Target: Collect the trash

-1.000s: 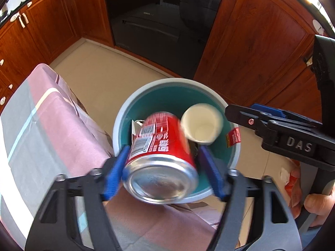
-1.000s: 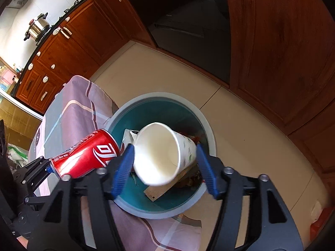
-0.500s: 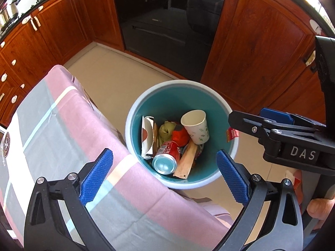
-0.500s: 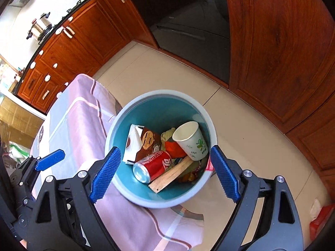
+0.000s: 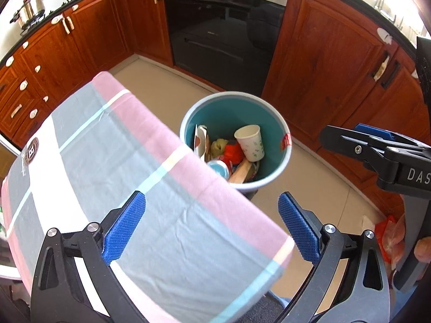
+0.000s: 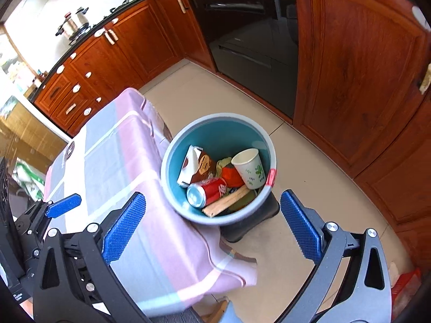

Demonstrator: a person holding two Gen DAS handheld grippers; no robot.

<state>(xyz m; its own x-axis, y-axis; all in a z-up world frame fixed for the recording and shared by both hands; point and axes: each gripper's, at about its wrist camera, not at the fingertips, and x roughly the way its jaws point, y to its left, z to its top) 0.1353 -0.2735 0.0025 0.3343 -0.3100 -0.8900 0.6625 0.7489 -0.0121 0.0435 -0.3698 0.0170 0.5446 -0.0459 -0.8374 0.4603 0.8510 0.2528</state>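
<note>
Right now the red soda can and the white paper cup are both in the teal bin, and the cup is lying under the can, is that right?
Not quite. Both are in the teal bin, but the white paper cup is not under the red soda can. It sits beside the can, uncovered, mouth up and leaning against the bin wall. The right wrist view shows this.

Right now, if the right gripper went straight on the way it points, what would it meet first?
Probably the trash bin: its near rim lies between the opening, empty jaws of the right gripper. Depth is unclear; the tablecloth edge beside the left pad might be brushed first. Beyond the rim lie the red can and paper cup.
</note>
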